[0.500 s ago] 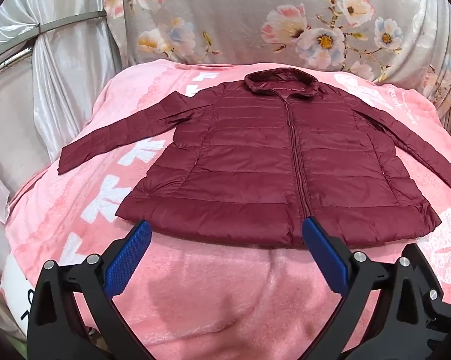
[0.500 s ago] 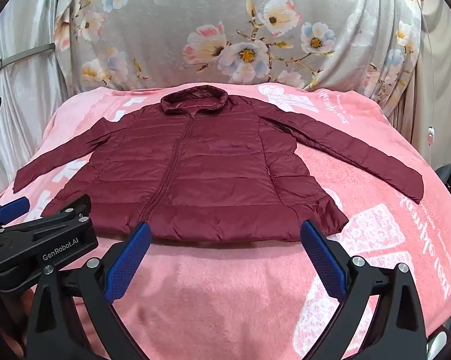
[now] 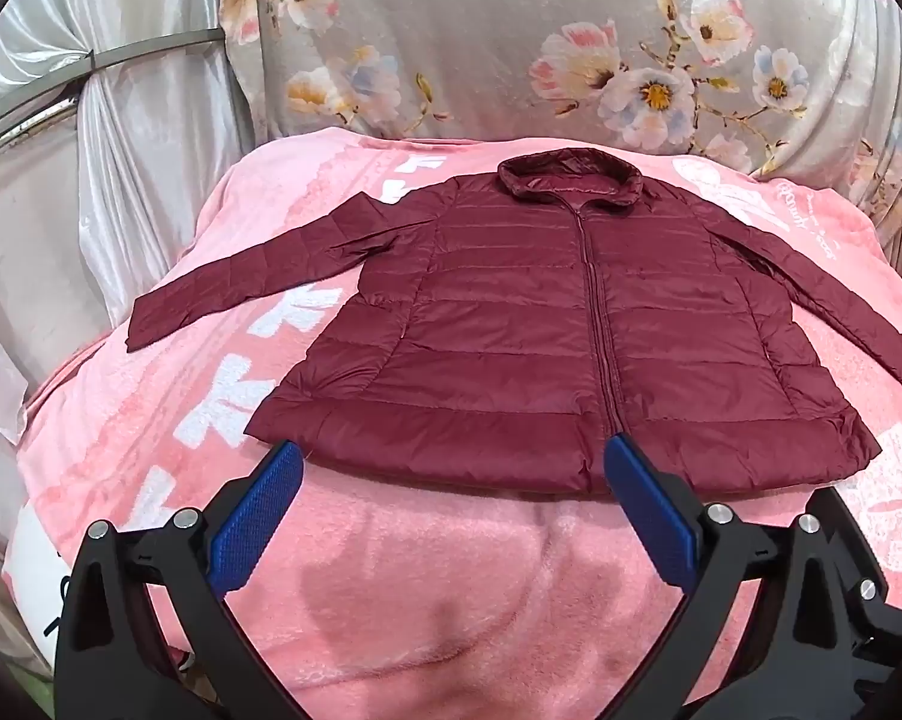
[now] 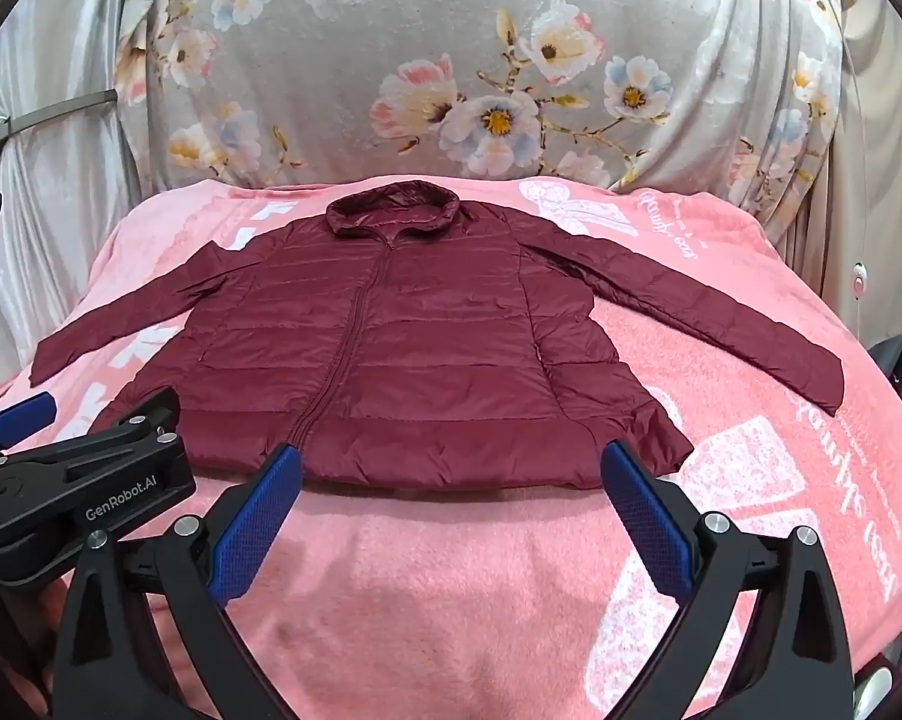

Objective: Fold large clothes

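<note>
Maroon puffer jacket point(image 3: 571, 324) lies flat, front up and zipped, on the pink blanket point(image 3: 451, 588), collar point(image 3: 568, 180) at the far side near the floral backdrop point(image 3: 511, 42), hem toward the cameras. Both sleeves spread out to the sides; the left sleeve point(image 3: 258, 282) angles down over the white lettering on the blanket, the right sleeve point(image 4: 709, 312) runs out to the blanket's right part. Left tool point(image 3: 454, 480) is wide open, nothing between the blue pads, tips just short of the hem and not touching it. Right tool point(image 4: 451, 477) same: spread fully, empty, hovering just before the hem. The left tool's body shows at the left edge of the right wrist view.
</note>
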`<action>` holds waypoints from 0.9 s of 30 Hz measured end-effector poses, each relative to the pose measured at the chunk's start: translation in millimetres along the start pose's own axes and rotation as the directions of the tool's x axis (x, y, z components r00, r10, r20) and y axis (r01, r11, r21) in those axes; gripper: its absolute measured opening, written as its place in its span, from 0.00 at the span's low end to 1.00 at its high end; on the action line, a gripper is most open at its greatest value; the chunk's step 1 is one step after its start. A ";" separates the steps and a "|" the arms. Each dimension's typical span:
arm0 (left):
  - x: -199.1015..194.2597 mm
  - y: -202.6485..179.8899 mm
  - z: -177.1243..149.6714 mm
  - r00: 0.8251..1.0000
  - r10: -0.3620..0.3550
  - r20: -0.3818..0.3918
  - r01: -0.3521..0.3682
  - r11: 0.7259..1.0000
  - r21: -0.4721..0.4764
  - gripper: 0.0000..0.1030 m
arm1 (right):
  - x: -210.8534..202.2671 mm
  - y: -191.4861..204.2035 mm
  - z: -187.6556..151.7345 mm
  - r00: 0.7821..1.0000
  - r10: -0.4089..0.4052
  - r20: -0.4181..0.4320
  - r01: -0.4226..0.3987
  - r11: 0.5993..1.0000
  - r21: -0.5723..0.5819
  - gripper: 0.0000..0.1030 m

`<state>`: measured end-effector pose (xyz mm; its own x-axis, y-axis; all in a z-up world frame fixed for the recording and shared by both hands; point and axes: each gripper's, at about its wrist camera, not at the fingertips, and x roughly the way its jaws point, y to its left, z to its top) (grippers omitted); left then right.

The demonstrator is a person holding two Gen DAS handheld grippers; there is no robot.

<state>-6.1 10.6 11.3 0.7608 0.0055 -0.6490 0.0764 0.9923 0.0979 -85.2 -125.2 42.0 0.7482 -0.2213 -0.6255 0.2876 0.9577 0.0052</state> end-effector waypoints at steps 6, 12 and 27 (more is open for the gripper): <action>-0.5 -0.4 -0.5 1.000 0.007 0.004 -0.007 1.000 -0.002 0.95 | -1.3 2.0 0.9 1.000 -0.001 0.001 0.001 1.000 -0.001 0.95; 1.5 2.7 -1.2 1.000 0.009 0.001 -0.009 1.000 -0.007 0.95 | -0.5 3.9 0.4 1.000 -0.003 0.002 0.003 1.000 -0.002 0.95; 3.9 3.3 -4.4 1.000 0.008 -0.001 -0.008 1.000 -0.010 0.95 | 1.3 5.4 -1.3 1.000 -0.005 0.001 0.005 1.000 -0.005 0.95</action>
<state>-5.7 14.5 5.9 0.7611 0.0133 -0.6486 0.0638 0.9934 0.0953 -83.4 -120.1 40.2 0.7475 -0.2265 -0.6244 0.2883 0.9575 -0.0023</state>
